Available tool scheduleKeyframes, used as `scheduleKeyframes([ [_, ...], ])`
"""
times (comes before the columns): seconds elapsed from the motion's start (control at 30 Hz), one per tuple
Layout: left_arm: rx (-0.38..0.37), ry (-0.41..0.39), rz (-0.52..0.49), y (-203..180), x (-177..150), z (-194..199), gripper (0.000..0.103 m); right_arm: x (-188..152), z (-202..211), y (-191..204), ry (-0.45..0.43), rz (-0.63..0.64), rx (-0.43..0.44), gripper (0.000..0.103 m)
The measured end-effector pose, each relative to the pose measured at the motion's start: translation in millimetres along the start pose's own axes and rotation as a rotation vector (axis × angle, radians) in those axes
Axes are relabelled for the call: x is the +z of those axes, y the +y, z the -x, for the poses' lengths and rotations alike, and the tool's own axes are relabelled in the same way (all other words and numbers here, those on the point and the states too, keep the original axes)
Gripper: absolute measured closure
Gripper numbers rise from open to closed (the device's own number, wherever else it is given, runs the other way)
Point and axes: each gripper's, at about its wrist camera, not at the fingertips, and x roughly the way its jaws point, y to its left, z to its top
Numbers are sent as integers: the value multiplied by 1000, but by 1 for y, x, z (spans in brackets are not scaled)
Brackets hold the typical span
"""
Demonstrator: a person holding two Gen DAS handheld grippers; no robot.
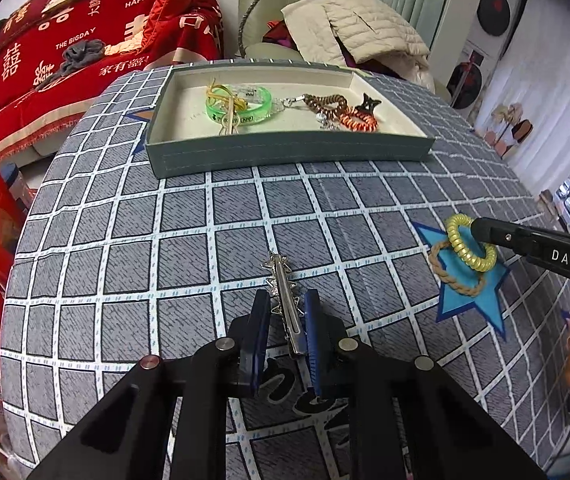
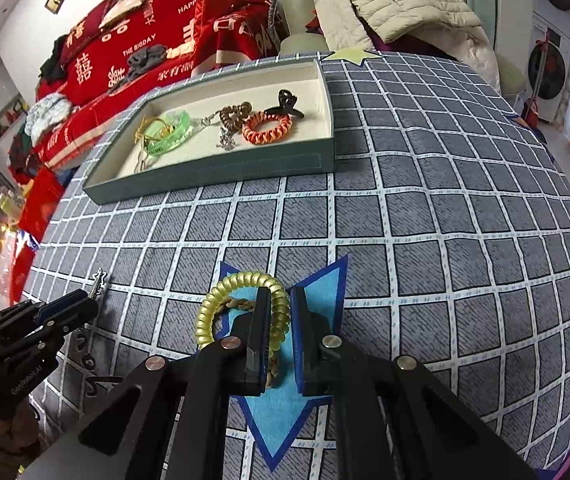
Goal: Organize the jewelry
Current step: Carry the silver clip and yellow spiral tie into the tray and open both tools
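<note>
A shallow grey-green rectangular tray with a cream lining (image 1: 285,150) (image 2: 221,172) sits at the far side of the desk covered in a grey-and-white checked cloth (image 1: 189,216) (image 2: 425,208). Inside it lie a translucent green bangle (image 1: 241,106) (image 2: 165,132) with a yellow cord across it, a brown spiral hair tie (image 1: 325,102) (image 2: 235,114), an orange spiral hair tie (image 1: 359,118) (image 2: 267,128), a black claw clip (image 1: 367,103) (image 2: 285,104) and a small silver trinket (image 2: 227,142) whose shape is too small to tell.

The green bangle carries white lettering that is too small to read. The right gripper (image 2: 279,320) shows "DAS" on its arm in the left wrist view, and the left gripper (image 1: 285,320) shows "GenRobot.AI" in the right wrist view. A red blanket (image 1: 97,40) (image 2: 173,32) behind the desk reads "THE BIGDAY" and "HAPPY W…", among large Chinese characters.

The left jaws are partly closed on either side of a silver metal hair clip with star shapes (image 1: 283,296) (image 2: 99,282), which lies on the cloth pointing towards the tray; whether they actually press it I cannot tell. The right jaws are narrowly spread, straddling one side of a pale yellow spiral hair tie (image 1: 471,242) (image 2: 241,304). That tie rests over a tan braided cord loop (image 1: 455,270) (image 2: 237,304) on a blue star patch (image 1: 473,296) (image 2: 281,404). A cream quilted jacket (image 1: 361,28) (image 2: 401,4) is heaped on a seat beyond the tray.
</note>
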Motion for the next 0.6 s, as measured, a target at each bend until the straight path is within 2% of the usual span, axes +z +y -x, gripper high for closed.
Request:
scheduleKeyframes([
  [0.3, -8, -24, 7, 0, 7, 12, 64, 2, 6, -4, -12, -30, 31, 92],
  [0.6, -19, -79, 9, 3, 29, 29, 64, 17, 17, -9, -42, -53, 60, 92],
])
